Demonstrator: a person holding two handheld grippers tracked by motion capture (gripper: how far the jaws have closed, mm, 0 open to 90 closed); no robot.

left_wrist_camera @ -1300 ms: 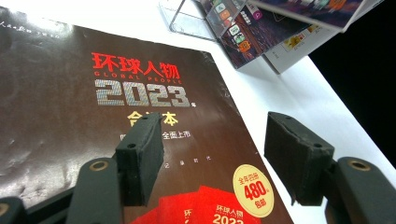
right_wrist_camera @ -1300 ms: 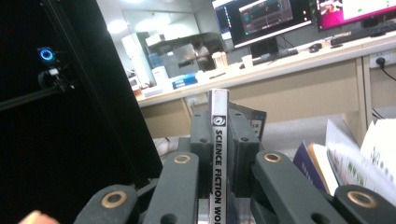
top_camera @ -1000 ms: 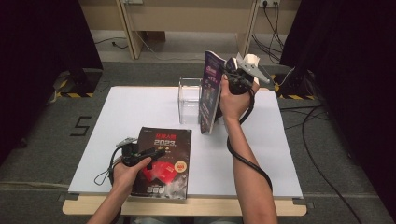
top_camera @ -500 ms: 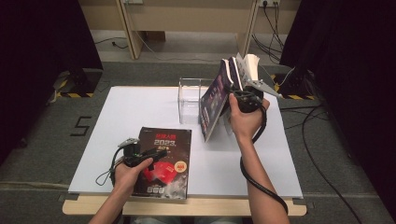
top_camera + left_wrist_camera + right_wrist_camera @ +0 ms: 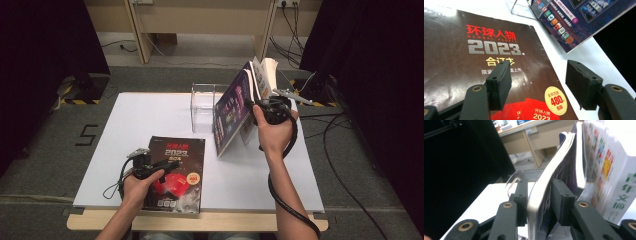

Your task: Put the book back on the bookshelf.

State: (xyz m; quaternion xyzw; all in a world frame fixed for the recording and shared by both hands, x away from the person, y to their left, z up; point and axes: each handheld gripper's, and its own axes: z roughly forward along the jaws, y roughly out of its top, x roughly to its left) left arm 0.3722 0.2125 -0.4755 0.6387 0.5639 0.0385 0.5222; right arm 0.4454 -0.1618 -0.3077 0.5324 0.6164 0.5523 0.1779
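Now we have a white table (image 5: 150, 115) carrying two magazines and a clear stand (image 5: 202, 107) near its far edge, at the middle. The purple magazine (image 5: 232, 117) stands tilted on its lower edge just right of the stand, right of the table's middle, its pages fanning open at the top. The dark magazine (image 5: 177, 172) lies flat at the near edge, left of centre.

We judge both magazines light but floppy: glossy covers that will slide in the pads, soft spines that bow, as the right gripper view shows the purple one's cover (image 5: 541, 195) curving. Thin pages could crease or tear, so we would take hold near the spine and through the whole thickness, not by a few loose leaves.

Our right gripper (image 5: 267, 107) has the purple magazine between its jaws; they have just been opening, and a gap seems to show on one side, so the grip looks loosened while the magazine props on the table. Our left gripper (image 5: 539, 82) hovers over the dark magazine, jaws spread wide, holding nothing.
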